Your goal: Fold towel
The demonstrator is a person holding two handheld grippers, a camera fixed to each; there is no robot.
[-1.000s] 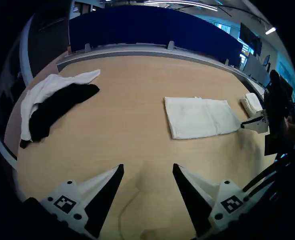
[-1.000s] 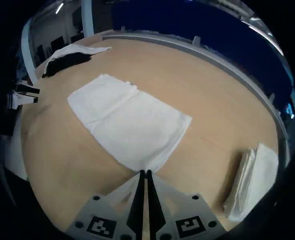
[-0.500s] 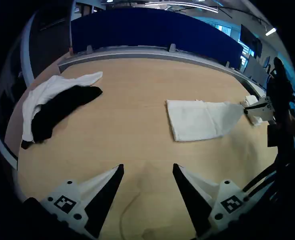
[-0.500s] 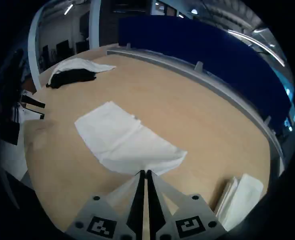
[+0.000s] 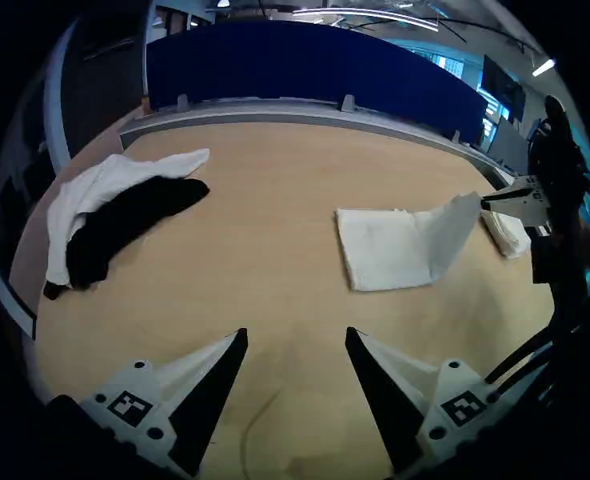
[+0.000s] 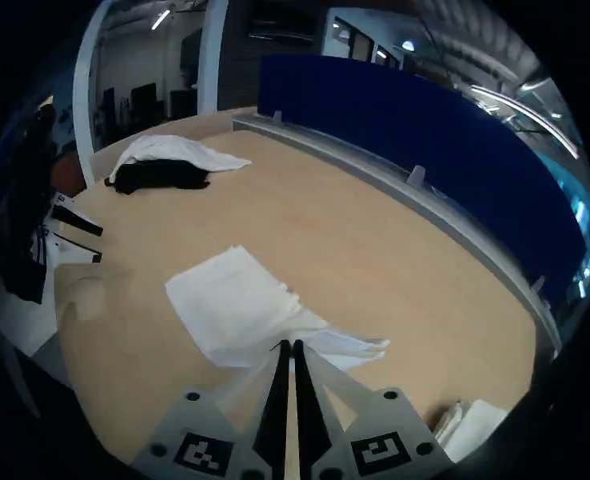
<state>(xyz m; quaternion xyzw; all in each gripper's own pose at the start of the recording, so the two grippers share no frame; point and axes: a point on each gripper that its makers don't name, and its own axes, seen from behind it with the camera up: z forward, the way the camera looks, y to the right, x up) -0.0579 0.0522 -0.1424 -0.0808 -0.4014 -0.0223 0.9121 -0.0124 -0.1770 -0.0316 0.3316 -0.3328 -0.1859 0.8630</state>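
Right hand-held gripper point(image 6: 287, 346) pinches a corner of the white towel point(image 6: 231, 308), raised off the worktop point(image 6: 359, 232) at lower centre of the frame; the rest lies flat. Left hand-held gripper point(image 5: 295, 332) gapes wide, empty. I judge the fold just begun: next, carry that corner over onto the opposite edge.

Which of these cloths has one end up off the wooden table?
The white towel mid-table: the right tongs pinch its end and hold it raised. The crumpled white cloth, black cloth and folded white stack lie untouched.
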